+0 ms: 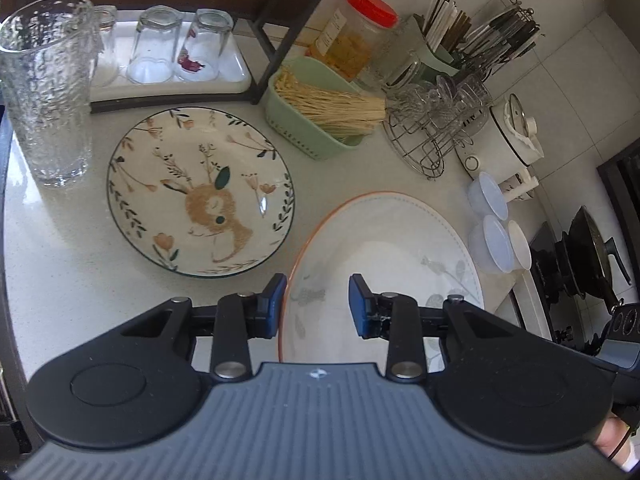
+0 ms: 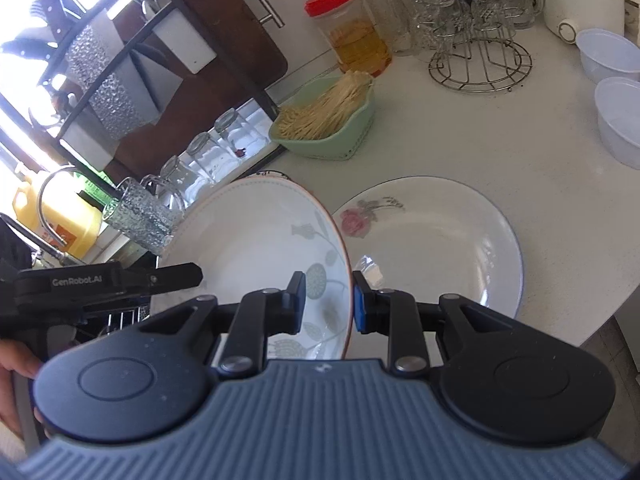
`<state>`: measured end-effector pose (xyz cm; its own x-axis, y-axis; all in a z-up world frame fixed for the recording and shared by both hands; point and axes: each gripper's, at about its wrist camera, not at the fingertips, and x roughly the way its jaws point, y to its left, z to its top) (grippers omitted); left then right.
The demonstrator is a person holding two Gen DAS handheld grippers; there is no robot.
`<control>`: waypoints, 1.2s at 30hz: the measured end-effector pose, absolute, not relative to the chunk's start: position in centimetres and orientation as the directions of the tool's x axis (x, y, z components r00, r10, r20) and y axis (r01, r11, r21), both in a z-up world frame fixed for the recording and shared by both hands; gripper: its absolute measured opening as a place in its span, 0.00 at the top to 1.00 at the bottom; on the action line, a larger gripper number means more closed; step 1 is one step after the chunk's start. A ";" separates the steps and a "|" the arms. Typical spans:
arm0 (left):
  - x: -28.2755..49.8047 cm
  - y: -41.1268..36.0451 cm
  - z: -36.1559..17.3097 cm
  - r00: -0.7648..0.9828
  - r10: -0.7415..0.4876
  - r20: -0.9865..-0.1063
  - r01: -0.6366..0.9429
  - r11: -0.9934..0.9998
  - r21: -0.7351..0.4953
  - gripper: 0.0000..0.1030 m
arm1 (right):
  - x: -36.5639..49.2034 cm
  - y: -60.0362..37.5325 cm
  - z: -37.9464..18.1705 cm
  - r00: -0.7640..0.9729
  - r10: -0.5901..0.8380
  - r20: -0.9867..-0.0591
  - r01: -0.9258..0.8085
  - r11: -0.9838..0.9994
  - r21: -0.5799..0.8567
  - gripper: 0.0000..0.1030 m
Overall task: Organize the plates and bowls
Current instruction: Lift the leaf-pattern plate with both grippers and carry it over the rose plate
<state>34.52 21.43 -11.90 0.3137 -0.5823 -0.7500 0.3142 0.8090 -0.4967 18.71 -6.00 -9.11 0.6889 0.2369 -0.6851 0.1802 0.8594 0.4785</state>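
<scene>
Both tools, left [image 1: 317, 304] and right [image 2: 329, 300], grip the round glossy orange-rimmed plate's [image 2: 256, 232] edges

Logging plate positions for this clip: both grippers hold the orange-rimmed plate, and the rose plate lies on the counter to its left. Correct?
Not quite. The rose plate lies to the right of the orange-rimmed plate, as the right wrist view shows. The rest stands.

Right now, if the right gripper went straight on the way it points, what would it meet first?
The right gripper is shut on the rim of the leaf-pattern plate. Straight ahead and down, past that rim, the rose plate on the counter comes first, I think; depth is unclear.
</scene>
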 end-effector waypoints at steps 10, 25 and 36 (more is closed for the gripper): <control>35.9 15.0 -12.8 0.268 -0.574 -0.774 0.323 0.810 -0.489 0.64 | 18.7 -11.3 -10.8 0.680 0.237 -0.694 0.210 0.843 0.494 0.74; 39.0 10.4 -16.6 0.203 -0.510 -0.836 0.347 0.836 -0.426 0.64 | 19.5 -13.4 -14.4 0.651 0.226 -0.724 0.241 0.844 0.479 0.74; 39.3 8.3 -18.2 0.187 -0.447 -0.875 0.394 0.850 -0.350 0.64 | 19.8 -14.2 -15.5 0.640 0.232 -0.733 0.252 0.837 0.486 0.74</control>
